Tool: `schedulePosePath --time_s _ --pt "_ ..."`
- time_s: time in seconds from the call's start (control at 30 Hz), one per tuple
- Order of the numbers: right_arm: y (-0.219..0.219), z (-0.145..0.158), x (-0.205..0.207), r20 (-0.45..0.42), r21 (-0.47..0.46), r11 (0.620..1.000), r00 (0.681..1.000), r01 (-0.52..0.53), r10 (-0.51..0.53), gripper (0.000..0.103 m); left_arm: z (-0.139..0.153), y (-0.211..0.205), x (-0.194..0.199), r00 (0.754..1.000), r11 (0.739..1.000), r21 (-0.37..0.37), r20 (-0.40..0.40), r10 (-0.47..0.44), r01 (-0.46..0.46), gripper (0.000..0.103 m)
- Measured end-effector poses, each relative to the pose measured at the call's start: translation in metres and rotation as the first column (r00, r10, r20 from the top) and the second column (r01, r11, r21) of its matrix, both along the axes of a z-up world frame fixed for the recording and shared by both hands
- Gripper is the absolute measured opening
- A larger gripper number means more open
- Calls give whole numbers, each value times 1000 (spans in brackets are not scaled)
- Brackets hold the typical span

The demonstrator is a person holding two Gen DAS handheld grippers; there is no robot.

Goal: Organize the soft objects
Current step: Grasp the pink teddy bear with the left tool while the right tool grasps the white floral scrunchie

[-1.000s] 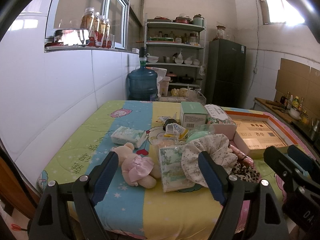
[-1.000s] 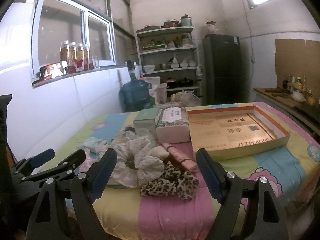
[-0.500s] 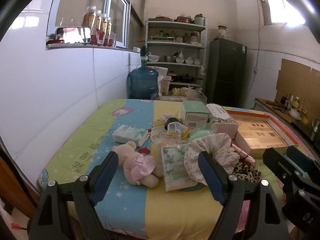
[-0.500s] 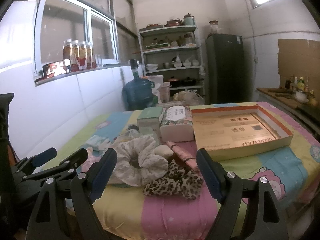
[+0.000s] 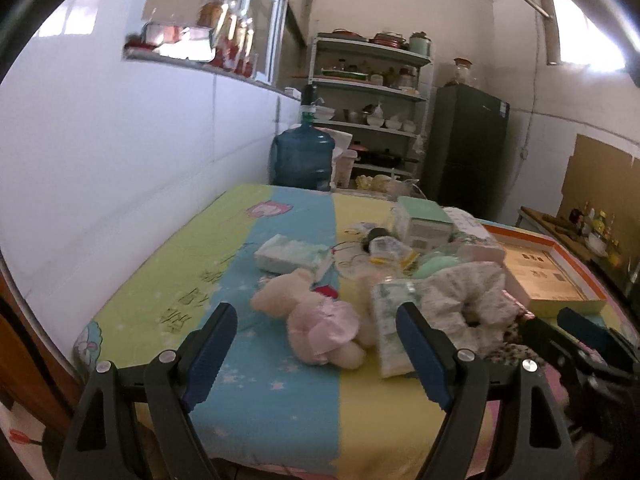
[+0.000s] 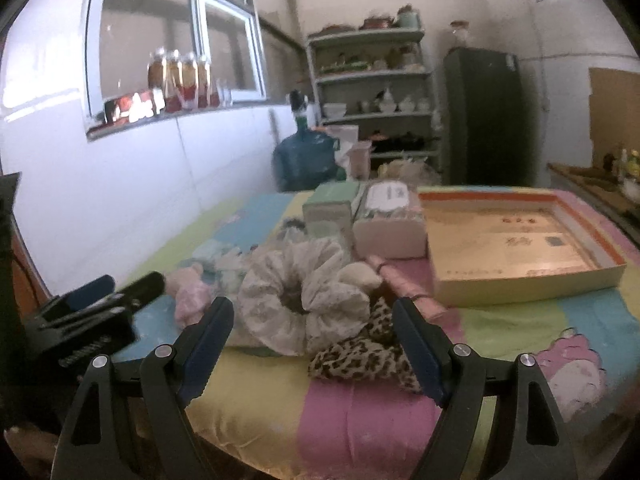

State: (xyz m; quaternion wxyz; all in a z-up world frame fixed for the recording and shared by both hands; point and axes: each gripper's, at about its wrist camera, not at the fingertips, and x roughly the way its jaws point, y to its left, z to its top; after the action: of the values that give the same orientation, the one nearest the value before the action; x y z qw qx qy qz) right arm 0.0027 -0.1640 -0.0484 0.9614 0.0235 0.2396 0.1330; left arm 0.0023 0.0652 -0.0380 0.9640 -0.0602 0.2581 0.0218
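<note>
Currently, stock on quilt-covered table:
1. My left gripper: jaws wide apart, nothing held, above near edge. Plush toy w/ pink skirt lies between its fingers, not touching.
2. My right gripper: jaws wide apart, empty. White ruffled scrunchie at 12 o'clock between fingers; leopard scrunchie at 1 o'clock, touching the white one.
3. Left view only: tissue pack at 11 o'clock of plush; second pack propped against white scrunchie.
4. Right view only: whole tray box, orange rim, at 2 o'clock; pink roll just beside its near corner.
5. Both views: green box, tissue box side by side, far end of pile.
</note>
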Motion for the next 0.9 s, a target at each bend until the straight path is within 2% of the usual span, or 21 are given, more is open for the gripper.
schedulePosePath --time_s 0.23,0.37,0.5,0.57,0.8,0.9 --pt "16 -22 41 -38 -117 993 999 -12 8 80 -13 23 6 1000 999 -40 -14 10 -11 82" --pt "20 -29 54 -67 -126 992 998 -21 13 63 -18 24 14 1000 999 -48 -29 1 -2 82" --pt "18 -35 66 -107 -106 993 994 -40 29 31 -26 22 29 998 998 -68 -61 -9 4 82" --pt "13 -34 67 -110 -62 997 993 -50 43 27 -32 22 40 997 997 -73 -80 4 -10 82" --pt "1 -16 49 -51 3 998 997 -57 57 24 -55 21 70 986 991 -130 -165 4 -26 82" --pt "1 -11 46 -39 4 998 997 -70 70 24 -58 18 74 988 989 -143 -154 2 -24 81"
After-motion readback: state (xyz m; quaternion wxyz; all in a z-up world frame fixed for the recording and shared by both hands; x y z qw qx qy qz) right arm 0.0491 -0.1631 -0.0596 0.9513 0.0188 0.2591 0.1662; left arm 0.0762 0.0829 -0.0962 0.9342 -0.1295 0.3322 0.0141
